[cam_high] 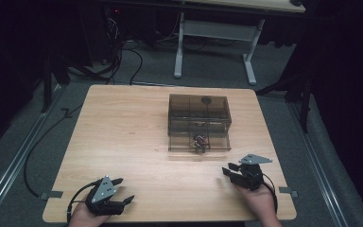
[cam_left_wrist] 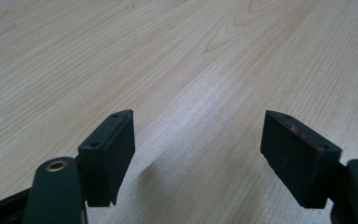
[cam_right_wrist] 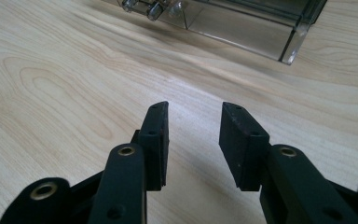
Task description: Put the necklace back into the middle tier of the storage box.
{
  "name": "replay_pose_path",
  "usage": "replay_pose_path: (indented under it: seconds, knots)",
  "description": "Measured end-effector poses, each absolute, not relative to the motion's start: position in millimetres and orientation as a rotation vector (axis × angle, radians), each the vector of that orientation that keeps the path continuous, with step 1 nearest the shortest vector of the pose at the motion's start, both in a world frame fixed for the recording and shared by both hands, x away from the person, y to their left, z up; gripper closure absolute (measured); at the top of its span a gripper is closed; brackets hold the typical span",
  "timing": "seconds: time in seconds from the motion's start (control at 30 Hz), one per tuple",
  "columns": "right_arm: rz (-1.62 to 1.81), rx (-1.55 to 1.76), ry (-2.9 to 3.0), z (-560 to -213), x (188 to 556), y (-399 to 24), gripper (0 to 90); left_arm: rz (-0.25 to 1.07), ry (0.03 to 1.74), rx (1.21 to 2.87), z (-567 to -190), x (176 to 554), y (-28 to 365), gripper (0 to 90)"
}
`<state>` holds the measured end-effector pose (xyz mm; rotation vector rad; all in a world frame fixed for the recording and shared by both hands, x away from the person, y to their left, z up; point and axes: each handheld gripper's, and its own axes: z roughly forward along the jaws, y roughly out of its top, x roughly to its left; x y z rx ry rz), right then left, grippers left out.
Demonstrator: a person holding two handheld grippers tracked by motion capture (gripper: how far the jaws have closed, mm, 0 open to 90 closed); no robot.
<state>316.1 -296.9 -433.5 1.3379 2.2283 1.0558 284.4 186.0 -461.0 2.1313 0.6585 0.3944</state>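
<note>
A smoky clear plastic drawer box stands on the wooden table, right of centre. Its lower drawer is pulled out toward me, with a small dark object lying in it. My right gripper rests low near the front right, short of the drawer, its jaws partly apart and empty. In the right gripper view the gripper faces bare wood, with the drawer's clear corner and metal knobs beyond it. My left gripper sits at the front left, open wide; in its own view the gripper holds nothing.
The table's front edge lies just under both hands. Strips of grey tape mark the front corners. Behind the table stand a white desk frame and loose cables on the grey floor.
</note>
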Motion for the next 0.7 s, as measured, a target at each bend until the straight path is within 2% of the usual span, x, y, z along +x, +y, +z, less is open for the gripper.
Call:
replay_pose_path:
  seconds: [0.3, 0.7]
  knots:
    - [1.145, 1.285, 2.095, -452, 288, -309, 51.3, 0.394, 0.653, 2.114, -461, 284, 187, 25.9]
    - [1.173, 1.229, 2.048, -453, 284, -304, 49.1, 0.399, 0.652, 2.128, -461, 285, 185, 25.8]
